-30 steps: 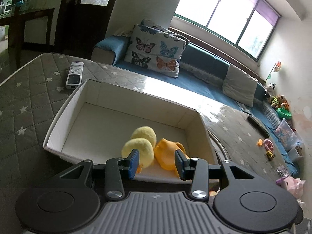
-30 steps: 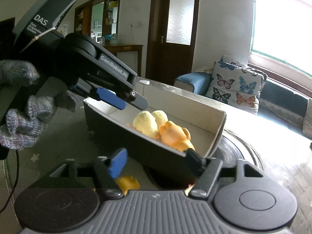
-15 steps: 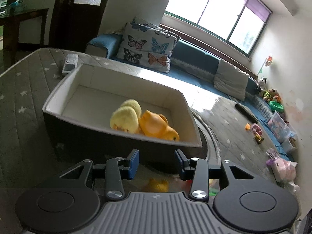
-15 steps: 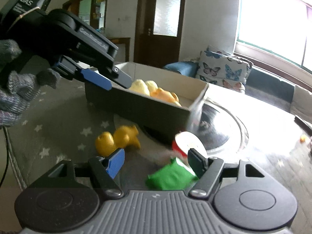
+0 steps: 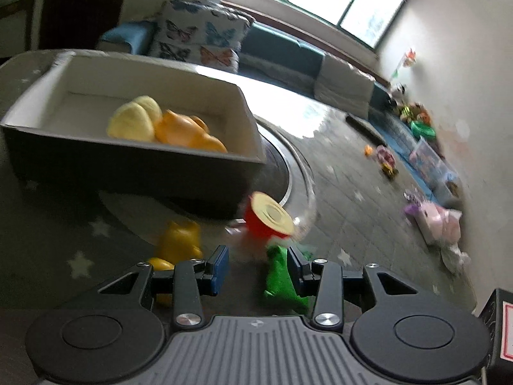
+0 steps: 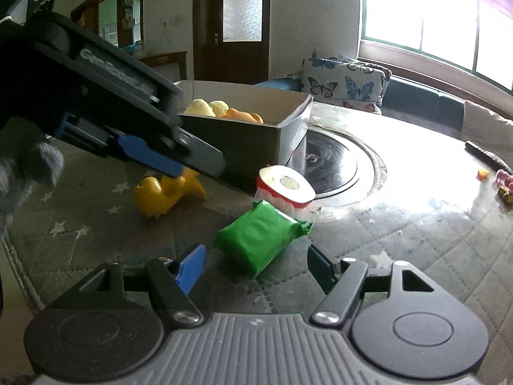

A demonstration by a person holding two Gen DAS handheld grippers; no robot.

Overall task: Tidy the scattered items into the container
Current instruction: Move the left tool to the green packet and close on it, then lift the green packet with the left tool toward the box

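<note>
The green packet [image 6: 261,235] lies on the quilted table cover [image 6: 416,256], just beside the red-and-white cup [image 6: 283,189] and in front of the box [image 6: 256,138]. Your right gripper [image 6: 256,264] stands about half open, its jaws closing with the packet between them but not yet pressed. The left gripper [image 5: 258,264] is open and empty. The packet looks light, soft and slick: take it across its middle.
</note>
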